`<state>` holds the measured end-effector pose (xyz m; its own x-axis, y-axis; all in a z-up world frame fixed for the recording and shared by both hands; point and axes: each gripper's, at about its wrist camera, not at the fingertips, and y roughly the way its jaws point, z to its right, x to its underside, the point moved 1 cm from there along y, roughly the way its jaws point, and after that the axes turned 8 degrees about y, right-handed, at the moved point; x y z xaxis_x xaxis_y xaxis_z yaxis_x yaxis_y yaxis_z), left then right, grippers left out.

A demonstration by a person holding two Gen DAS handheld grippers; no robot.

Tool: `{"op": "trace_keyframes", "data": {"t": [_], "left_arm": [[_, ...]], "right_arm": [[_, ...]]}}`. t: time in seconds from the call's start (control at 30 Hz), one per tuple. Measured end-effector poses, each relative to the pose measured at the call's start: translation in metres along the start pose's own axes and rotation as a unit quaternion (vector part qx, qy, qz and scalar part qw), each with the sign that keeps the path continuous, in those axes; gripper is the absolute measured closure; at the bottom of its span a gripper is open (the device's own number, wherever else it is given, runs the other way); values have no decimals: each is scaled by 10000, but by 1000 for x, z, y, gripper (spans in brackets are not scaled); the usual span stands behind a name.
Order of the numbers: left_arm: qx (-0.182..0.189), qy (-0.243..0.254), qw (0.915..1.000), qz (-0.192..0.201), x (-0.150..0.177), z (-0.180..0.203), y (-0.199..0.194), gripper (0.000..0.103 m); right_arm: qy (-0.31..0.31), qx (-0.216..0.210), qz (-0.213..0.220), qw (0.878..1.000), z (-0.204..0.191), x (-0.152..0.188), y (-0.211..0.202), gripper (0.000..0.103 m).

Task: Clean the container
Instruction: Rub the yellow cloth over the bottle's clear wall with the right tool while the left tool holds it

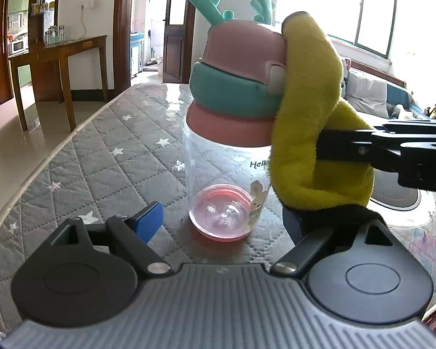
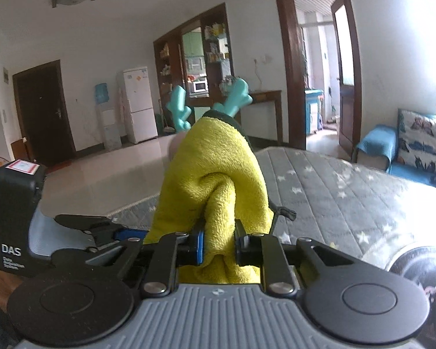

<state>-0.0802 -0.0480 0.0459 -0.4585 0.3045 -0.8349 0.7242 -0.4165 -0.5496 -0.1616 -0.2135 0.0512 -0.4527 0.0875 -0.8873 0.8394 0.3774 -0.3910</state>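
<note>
The left gripper [image 1: 218,218] stands wide around the bottle [image 1: 232,151] base, pads apart from it, on the quilted table [image 1: 101,151]. The right gripper [image 2: 218,245] clamps a yellow cloth [image 2: 215,174] pressed against the bottle's lid [image 1: 241,67].

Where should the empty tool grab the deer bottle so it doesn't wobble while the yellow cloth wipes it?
Probably the clear body of the bottle, just under the pink collar. It stands upright, and its walls are straight and round there, while the lid bulges and carries antlers. The left tool is open with the bottle ahead, so it could come straight in level. The cloth, held by the right tool, covers the other side.
</note>
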Motion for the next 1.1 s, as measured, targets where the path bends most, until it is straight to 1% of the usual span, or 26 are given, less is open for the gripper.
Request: {"op": "trace_keyframes", "data": {"t": [0.1, 0.23, 0.33, 0.43, 0.5, 0.6, 0.67, 0.83, 1.1], "left_arm": [[-1, -25, 10000, 18, -1, 1, -3, 15], [-17, -47, 10000, 20, -1, 0, -3, 15], [-13, -40, 10000, 17, -1, 5, -6, 15], [-7, -47, 10000, 23, -1, 6, -5, 15], [-15, -57, 10000, 24, -2, 7, -6, 15], [-40, -55, 10000, 53, -3, 6, -9, 15], [-53, -54, 9999, 81, -4, 6, -12, 15], [-75, -53, 9999, 139, -6, 5, -16, 15], [-78, -70, 9997, 226, -14, 11, -15, 15]], "right_arm": [[212, 56, 49, 9997, 11, -1, -1, 86], [554, -138, 356, 9977, 24, -18, -10, 86], [526, -315, 666, 9959, 21, -34, -18, 86], [367, -485, 926, 9938, 12, -50, -21, 86], [225, -565, 993, 9932, 5, -58, -17, 86], [43, -532, 957, 9940, 0, -60, -7, 86], [57, -463, 875, 9951, 2, -56, 1, 86], [313, -285, 776, 9961, 17, -45, 2, 86], [558, -17, 464, 9974, 45, -28, 4, 86]]}}
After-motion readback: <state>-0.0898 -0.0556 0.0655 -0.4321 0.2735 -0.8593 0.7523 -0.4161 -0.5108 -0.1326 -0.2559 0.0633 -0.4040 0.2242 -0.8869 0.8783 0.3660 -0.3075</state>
